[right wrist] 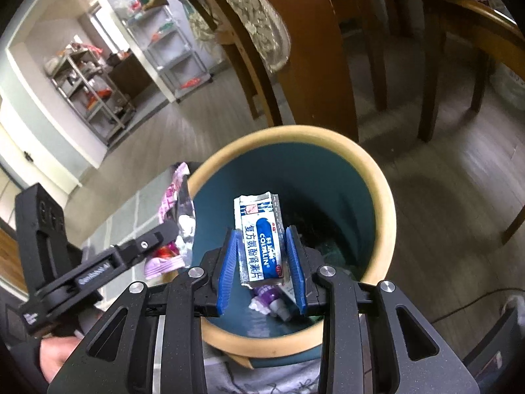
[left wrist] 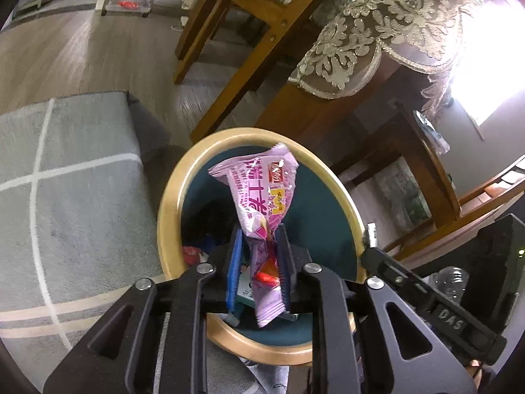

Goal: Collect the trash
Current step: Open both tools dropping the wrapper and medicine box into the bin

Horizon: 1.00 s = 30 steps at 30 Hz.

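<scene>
A round teal bin with a pale wooden rim [left wrist: 170,197] [right wrist: 384,190] stands on the floor under both grippers. My left gripper [left wrist: 259,236] is shut on a pink snack wrapper [left wrist: 259,190] and holds it over the bin's mouth. The wrapper and left gripper also show at the bin's left edge in the right wrist view [right wrist: 174,203]. My right gripper [right wrist: 261,229] holds a silver and blue medicine blister pack [right wrist: 261,243] between its blue pads over the bin. Some trash [right wrist: 272,302] lies at the bin's bottom.
A grey rug with pale stripes [left wrist: 72,180] lies left of the bin. Wooden chair and table legs [left wrist: 229,49] [right wrist: 315,65] with a lace tablecloth [left wrist: 377,32] stand behind it. Metal shelves [right wrist: 92,92] stand far left.
</scene>
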Available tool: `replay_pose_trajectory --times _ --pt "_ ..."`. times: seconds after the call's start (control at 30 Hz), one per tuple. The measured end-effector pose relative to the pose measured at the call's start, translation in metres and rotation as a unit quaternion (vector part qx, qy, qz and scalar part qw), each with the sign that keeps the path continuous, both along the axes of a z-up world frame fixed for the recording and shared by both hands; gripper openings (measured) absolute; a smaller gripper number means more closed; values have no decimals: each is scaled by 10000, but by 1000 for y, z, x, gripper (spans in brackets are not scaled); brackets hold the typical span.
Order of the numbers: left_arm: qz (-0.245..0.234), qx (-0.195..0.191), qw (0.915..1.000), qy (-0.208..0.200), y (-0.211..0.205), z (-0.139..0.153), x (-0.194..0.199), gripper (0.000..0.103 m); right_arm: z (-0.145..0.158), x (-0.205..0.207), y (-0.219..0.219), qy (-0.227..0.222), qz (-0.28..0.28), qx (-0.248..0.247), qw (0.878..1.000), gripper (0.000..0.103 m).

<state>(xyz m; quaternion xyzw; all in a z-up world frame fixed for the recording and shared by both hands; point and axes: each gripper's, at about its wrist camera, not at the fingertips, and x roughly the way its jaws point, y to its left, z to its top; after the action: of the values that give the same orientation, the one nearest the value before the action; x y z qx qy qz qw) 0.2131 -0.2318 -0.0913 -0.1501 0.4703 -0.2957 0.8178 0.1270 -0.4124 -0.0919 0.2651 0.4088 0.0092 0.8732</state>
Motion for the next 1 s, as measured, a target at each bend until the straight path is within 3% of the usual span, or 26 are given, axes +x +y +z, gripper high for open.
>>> replay_pose_trajectory --times 0.23,0.5,0.63,0.8,0.87,1.0 --pt "-56 -40 10000 -12 3 6 0 53 -2 -1 2 84 -14 31 10000 48" --pt "-106 -41 9997 -195 9 23 -9 64 8 -9 0 -71 -150 -35 9999 58" --pt "-44 149 9986 -496 16 37 -19 72 18 -19 -2 -222 -288 -141 9992 71" --pt "38 414 9946 -954 27 60 -40 83 37 -34 3 -480 -309 -366 9977 74" --pt "63 454 9931 -1084 31 68 -48 88 44 -41 6 -577 -291 -444 9969 84" --pt "147 553 9895 -1327 38 81 -64 97 56 -56 10 -704 -330 -652 9948 91"
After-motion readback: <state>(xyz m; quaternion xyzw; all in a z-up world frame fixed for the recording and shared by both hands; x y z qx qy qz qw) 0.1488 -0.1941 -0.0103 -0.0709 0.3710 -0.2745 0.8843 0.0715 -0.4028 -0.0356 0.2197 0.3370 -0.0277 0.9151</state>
